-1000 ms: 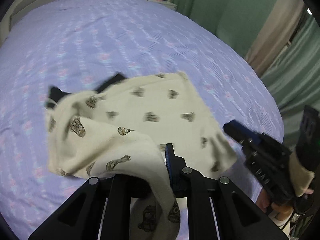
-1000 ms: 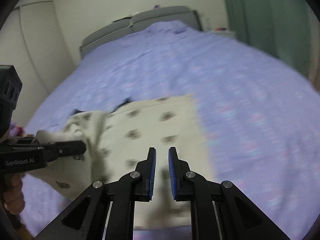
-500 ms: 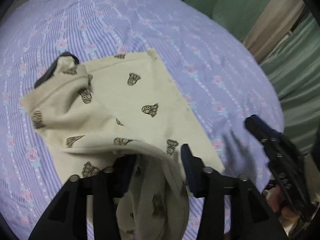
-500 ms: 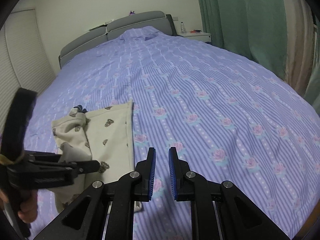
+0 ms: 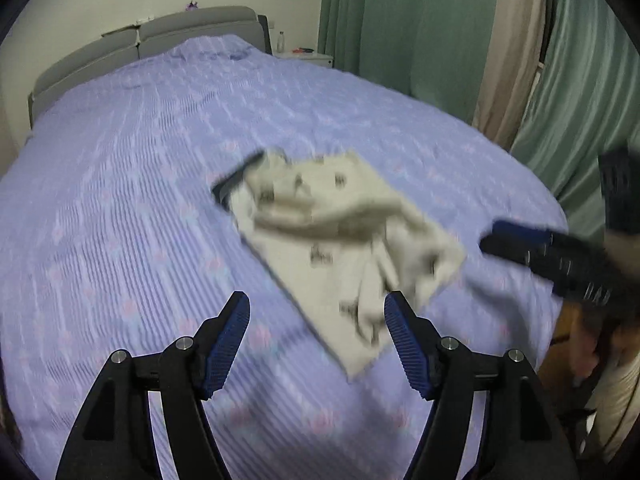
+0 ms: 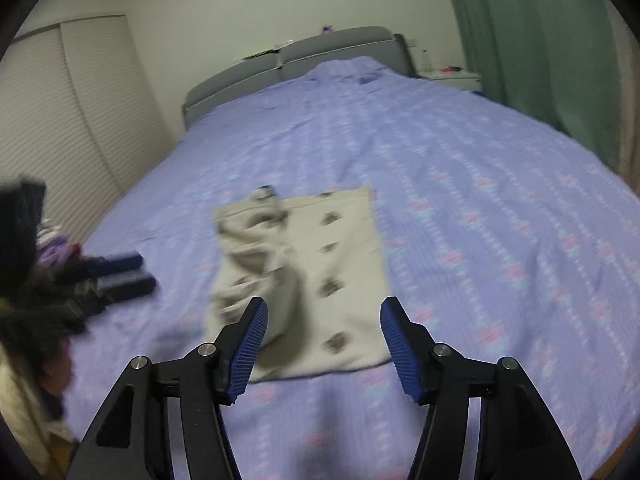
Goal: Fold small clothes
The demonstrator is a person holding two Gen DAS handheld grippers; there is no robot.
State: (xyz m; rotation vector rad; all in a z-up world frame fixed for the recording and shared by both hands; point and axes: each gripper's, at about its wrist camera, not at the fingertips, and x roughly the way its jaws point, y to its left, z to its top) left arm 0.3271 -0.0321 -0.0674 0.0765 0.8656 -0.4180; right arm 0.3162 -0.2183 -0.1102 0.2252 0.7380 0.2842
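Observation:
A small cream garment with dark printed figures [image 5: 340, 236] lies on the purple bedspread, its left part rumpled and bunched; it also shows in the right wrist view [image 6: 304, 272]. My left gripper [image 5: 316, 340] is open and empty, pulled back from the garment's near-left edge; it appears blurred at the left of the right wrist view [image 6: 120, 276]. My right gripper [image 6: 322, 342] is open and empty, just short of the garment's near edge; it appears at the right of the left wrist view [image 5: 516, 244].
The purple flowered bedspread [image 6: 480, 220] covers a wide bed with a grey headboard [image 6: 304, 56]. Green curtains [image 5: 420, 28] hang on the right. A white slatted wardrobe [image 6: 80, 112] stands on the left. A nightstand [image 5: 308, 56] is by the headboard.
My left gripper has let go of the garment, opened wide and drawn back. My right gripper has opened from nearly shut and now faces the garment. The garment has dropped rumpled on the bed.

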